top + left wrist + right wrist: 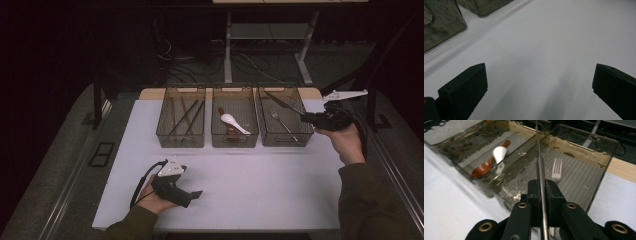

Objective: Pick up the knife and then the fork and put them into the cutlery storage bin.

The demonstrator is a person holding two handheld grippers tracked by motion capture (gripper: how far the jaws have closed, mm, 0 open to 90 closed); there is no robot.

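Observation:
My right gripper (306, 118) is at the right edge of the right-hand bin (285, 144), shut on a slim metal utensil (282, 104) that reaches out over the bin. In the right gripper view the pads (534, 192) pinch the utensil (540, 162) edge-on, with a fork (556, 169) lying in the bin (587, 138) below it. My left gripper (196, 194) rests low over the white table (260, 190) near the front. Its jaws stand wide open (540, 67) with bare table between them.
Three clear bins stand in a row at the back of the table. The left bin (180, 144) holds chopsticks (184, 117). The middle bin (235, 145) holds a white spoon (233, 121) and a brown one (482, 167). Dark floor, cables and a stand lie beyond.

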